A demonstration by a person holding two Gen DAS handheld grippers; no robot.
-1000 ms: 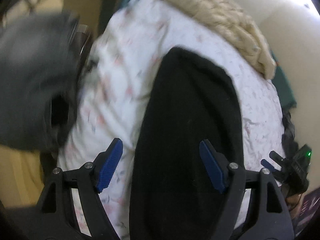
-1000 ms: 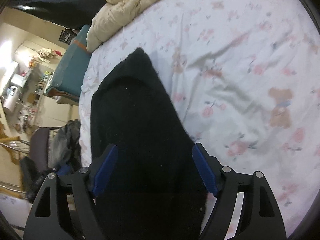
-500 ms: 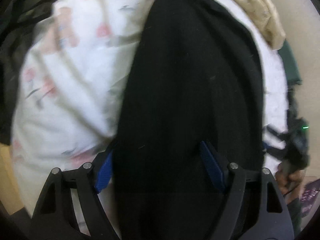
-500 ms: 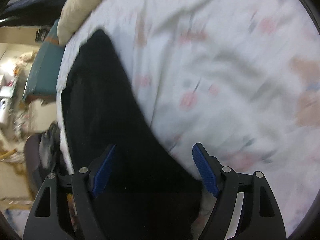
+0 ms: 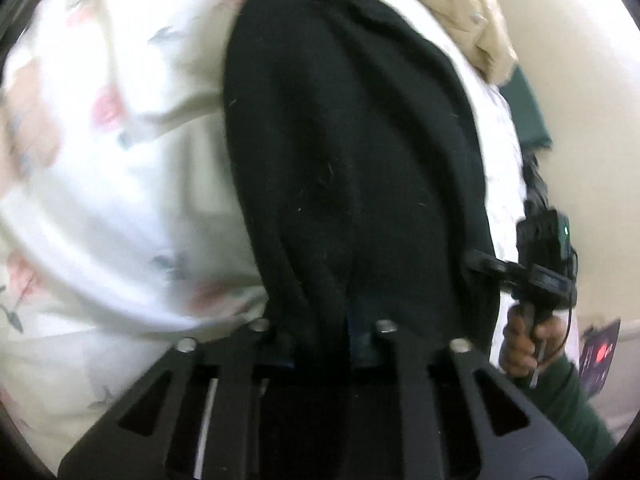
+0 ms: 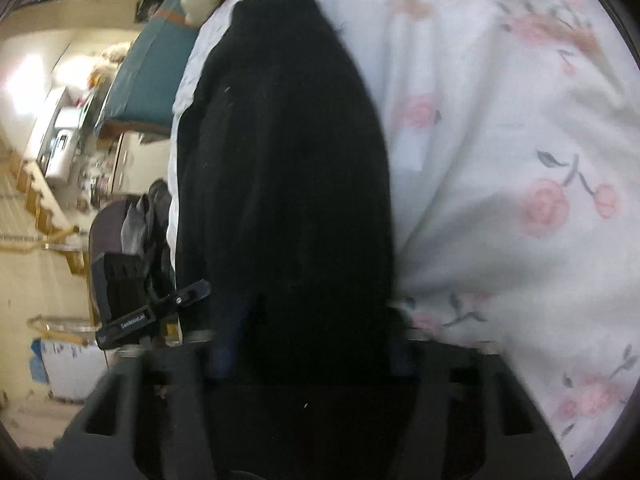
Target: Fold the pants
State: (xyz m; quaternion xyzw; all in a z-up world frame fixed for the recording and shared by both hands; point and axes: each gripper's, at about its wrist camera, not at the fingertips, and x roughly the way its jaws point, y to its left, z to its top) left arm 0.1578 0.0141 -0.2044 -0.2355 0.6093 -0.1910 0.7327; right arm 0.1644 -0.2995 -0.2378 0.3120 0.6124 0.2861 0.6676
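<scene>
Fingers of left gripper [image 5: 340, 320] and right gripper [image 6: 308, 336] closing, pinching black fuzzy pants [image 5: 352, 140] on rumpled floral sheet [image 5: 120, 200]

Pants [image 5: 352, 152]: plain black, with pale lint specks. Bedsheet [image 5: 120, 184]: white, printed with pink flowers and grey-green leaves. Quilt [image 5: 452, 4]: beige. Mattress edge [image 6: 140, 80]: teal. Left gripper [image 5: 324, 336] and right gripper [image 6: 312, 344]: black frames, blue pads. Sleeve [image 5: 568, 396]: dark green. 1 green indicator light [image 5: 565, 231].
</scene>
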